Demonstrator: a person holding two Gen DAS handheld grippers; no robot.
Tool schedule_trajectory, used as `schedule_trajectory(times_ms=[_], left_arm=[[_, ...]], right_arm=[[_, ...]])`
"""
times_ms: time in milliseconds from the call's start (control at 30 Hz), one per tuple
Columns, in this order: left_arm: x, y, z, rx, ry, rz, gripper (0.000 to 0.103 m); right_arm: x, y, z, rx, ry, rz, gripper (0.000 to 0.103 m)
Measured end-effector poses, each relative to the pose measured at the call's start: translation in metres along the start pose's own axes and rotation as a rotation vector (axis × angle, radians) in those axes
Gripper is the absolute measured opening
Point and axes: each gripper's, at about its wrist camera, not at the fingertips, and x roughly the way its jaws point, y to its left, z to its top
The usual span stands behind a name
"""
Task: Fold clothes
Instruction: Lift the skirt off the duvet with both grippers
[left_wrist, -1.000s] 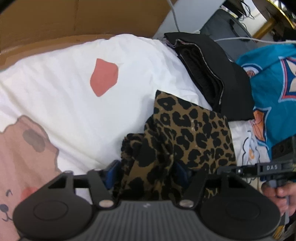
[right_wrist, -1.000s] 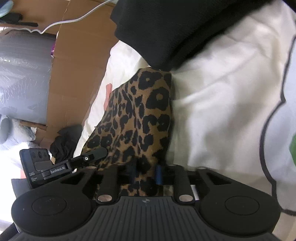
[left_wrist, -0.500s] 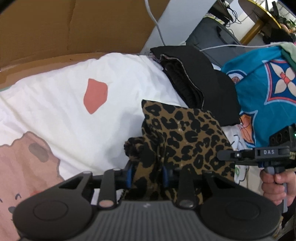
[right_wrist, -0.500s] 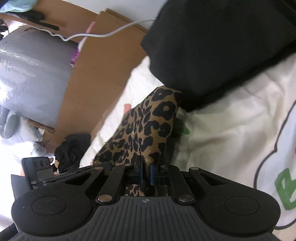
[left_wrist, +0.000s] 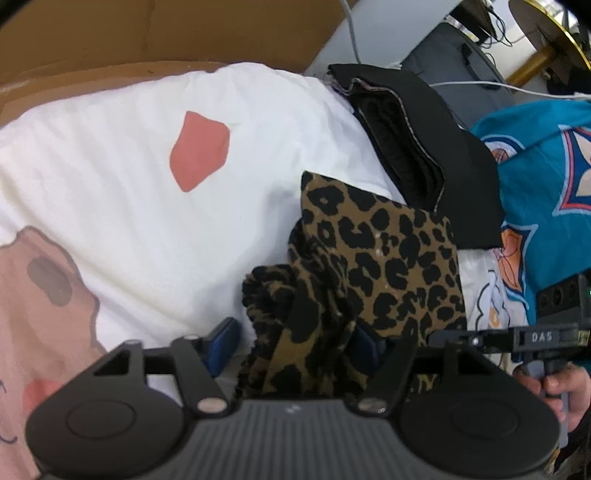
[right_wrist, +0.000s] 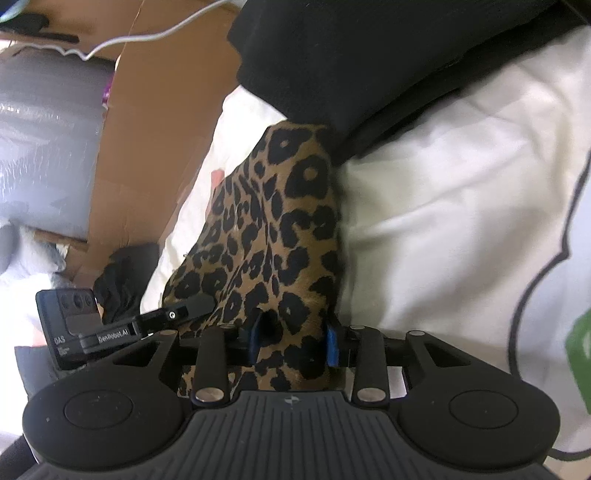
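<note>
A leopard-print garment (left_wrist: 388, 254) lies bunched on the white printed sheet (left_wrist: 129, 192), its folded flat part toward the black pile. My left gripper (left_wrist: 295, 341) straddles the bunched near edge. Its jaws are opening, and the left blue pad (left_wrist: 221, 339) stands clear of the cloth. In the right wrist view the same leopard-print garment (right_wrist: 280, 229) runs away from my right gripper (right_wrist: 291, 338). Those jaws are opening too, with cloth lying loose between the blue pads (right_wrist: 330, 343). Each gripper's tip shows at the edge of the other's view.
A folded black garment (left_wrist: 424, 147) lies just beyond the leopard cloth, and a teal patterned garment (left_wrist: 546, 177) lies to its right. Cardboard (left_wrist: 147, 33) borders the sheet at the back. A grey wrapped bundle (right_wrist: 44, 147) and a white cable (right_wrist: 147, 35) sit beyond the cardboard.
The right gripper's jaws, pinched tight on the leopard cloth before, have spread apart. The left jaws narrowed on the bunched edge half a second ago and have widened again.
</note>
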Motion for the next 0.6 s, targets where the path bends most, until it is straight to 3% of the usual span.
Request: schedule_trajectory(times_ms=[100, 133, 333, 600], left_arm=[[-0.002, -0.008, 0.001, 0.039, -0.005, 0.025, 0.043], [-0.004, -0.010, 0.001, 0.045, -0.010, 0.031, 0.039], [-0.021, -0.016, -0.002, 0.061, -0.060, 0.064, 0.030], [-0.059, -0.033, -0.012, 0.026, -0.156, 0.094, 0.028]], right_arm=[[0.000, 0.007, 0.001, -0.031, -0.006, -0.008, 0.013], [-0.002, 0.010, 0.002, -0.042, -0.011, -0.008, 0.011], [-0.023, 0.031, 0.000, -0.117, -0.061, -0.006, 0.009], [-0.058, 0.060, -0.005, -0.207, -0.138, -0.013, 0.009]])
